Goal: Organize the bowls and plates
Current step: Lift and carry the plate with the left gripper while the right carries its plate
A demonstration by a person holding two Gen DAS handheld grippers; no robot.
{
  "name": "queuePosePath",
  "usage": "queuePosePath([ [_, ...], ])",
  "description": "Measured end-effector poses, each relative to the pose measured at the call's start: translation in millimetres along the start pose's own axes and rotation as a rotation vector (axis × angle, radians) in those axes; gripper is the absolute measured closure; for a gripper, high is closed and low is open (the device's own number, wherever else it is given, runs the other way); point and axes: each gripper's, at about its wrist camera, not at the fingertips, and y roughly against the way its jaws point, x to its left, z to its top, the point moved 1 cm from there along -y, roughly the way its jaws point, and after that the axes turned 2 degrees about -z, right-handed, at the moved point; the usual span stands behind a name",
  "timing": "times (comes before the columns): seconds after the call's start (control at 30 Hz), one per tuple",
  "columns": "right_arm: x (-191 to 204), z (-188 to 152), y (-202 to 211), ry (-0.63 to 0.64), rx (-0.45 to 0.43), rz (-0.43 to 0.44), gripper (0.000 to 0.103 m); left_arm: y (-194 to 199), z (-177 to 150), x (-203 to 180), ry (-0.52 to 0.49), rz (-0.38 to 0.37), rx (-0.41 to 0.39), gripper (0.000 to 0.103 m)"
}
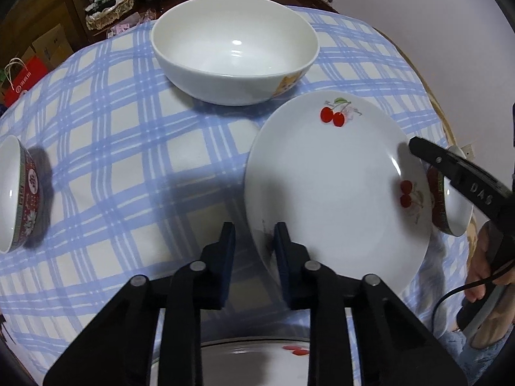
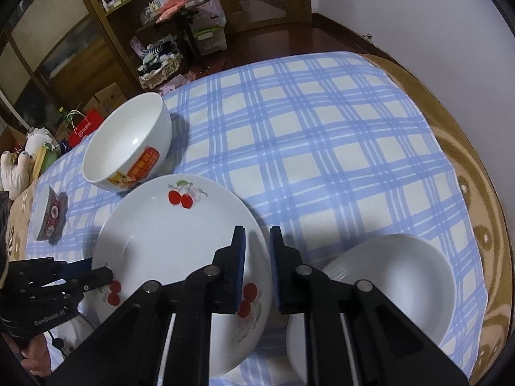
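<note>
Closest to the lens, the left gripper [image 1: 254,234] has its black arms and blue-padded fingers angled steeply down over the near-left rim of the white round ceramic plate with red cherry prints [image 1: 334,186]. Its jaws are nearly together with the plate's edge between them, and the pads appear to pinch the rim, though the contact itself is hard to see past the inner finger.

On the opposite side, the right gripper [image 2: 257,238] is likewise narrowed to a small gap straddling the plate's right rim [image 2: 180,241], one pad over the plate's inner face and the other outside the edge; it seems to grip there. From the left wrist view its black finger reaches in over the plate's far-right edge, with a person's hand [image 1: 482,270] wrapped round the handle below it and a black cable trailing from it.

The plate sits tilted on the blue-and-white checked tablecloth [image 2: 322,135], towards the near middle of the table.

Just beyond it stands a large white ceramic bowl with an orange sticker and a cartoon print [image 2: 128,141], upright. A small red patterned bowl [image 1: 19,193] sits well off to the left. To the right of the plate lies a stack of white ribbed dishes [image 2: 396,276]. Another cherry-printed plate [image 1: 257,357] shows under the left gripper's arms.
</note>
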Motion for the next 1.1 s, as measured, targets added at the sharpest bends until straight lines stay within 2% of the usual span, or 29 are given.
queuePosePath([
  [0.2, 2.2, -4.6, -7.9, 0.016, 0.016, -0.019, 0.088, -2.1, -0.2, -0.2, 0.013, -0.024, -0.005, 0.089],
  [0.33, 1.9, -5.2, -7.6, 0.024, 0.015, -0.026, 0.091, -5.5, 2.1, -1.1, 0.018, -0.031, -0.020, 0.089],
  [0.53, -6.8, -3.6, -2.9, -0.026, 0.023, 0.054, 0.091, -9.1, -1.0, 13.4, 0.073, -0.109, -0.079, 0.091],
  [0.7, -8.3, -4.0, -0.2, -0.054, 0.019, 0.071, 0.091, -3.7, -1.4, 15.7, 0.088, -0.144, -0.092, 0.091],
  [1.1, 4.4, -6.6, 14.1, -0.081, 0.018, 0.076, 0.092, 22.1, -11.1, 26.2, 0.113, -0.133, -0.126, 0.091],
])
